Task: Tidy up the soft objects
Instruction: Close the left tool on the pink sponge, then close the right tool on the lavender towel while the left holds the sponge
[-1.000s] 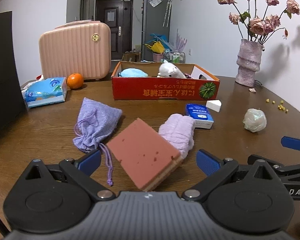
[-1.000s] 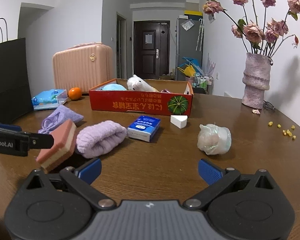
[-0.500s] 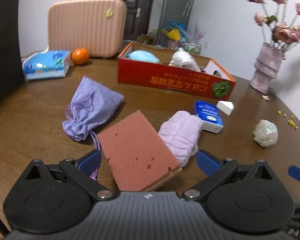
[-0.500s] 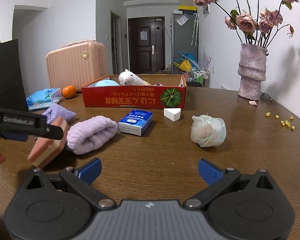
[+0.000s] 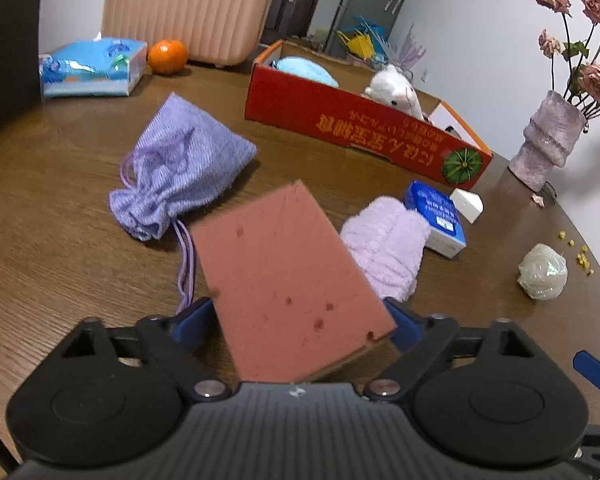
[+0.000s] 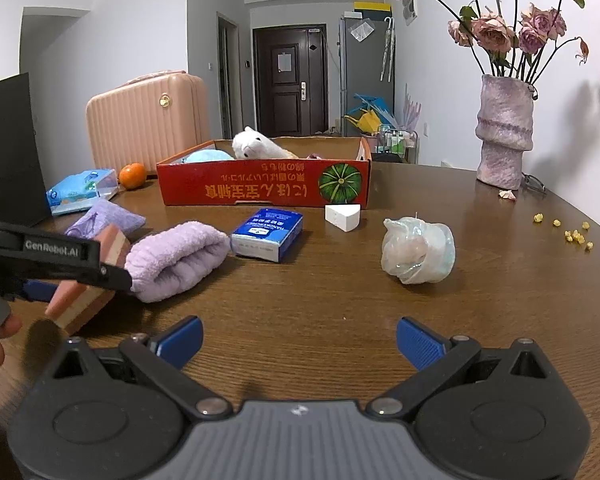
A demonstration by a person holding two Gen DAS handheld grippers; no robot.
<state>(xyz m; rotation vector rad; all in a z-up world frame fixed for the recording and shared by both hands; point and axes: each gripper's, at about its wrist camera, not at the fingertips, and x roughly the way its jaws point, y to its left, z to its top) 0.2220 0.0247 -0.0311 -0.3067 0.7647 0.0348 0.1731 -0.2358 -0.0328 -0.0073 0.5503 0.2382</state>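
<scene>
The pink sponge lies tilted on the wooden table, its far end propped on the rolled lilac towel and its near end down between the fingers of the left gripper. That gripper's jaws are closing around the sponge; the blue pads stand at its two long edges, but whether they already press on it cannot be told from either view. The right wrist view shows the same sponge side on, with a paler layer under the pink one, and one arm of the left gripper lying across it. The tilt probably helps here: the raised slab leaves its edges clear of the table for the pads to catch.

Just to the left of the sponge lies a purple drawstring pouch, its cord trailing toward the gripper. Beyond the towel sit a blue packet and a small white wedge, neither looking soft. Further back stands the red cardboard box, which already holds a white plush toy and a light blue soft thing, so it is likely the place where the soft things are being gathered.

The right gripper hovers with its jaws wide and nothing between them, facing a crumpled plastic bundle that lies well apart from the rest.
</scene>
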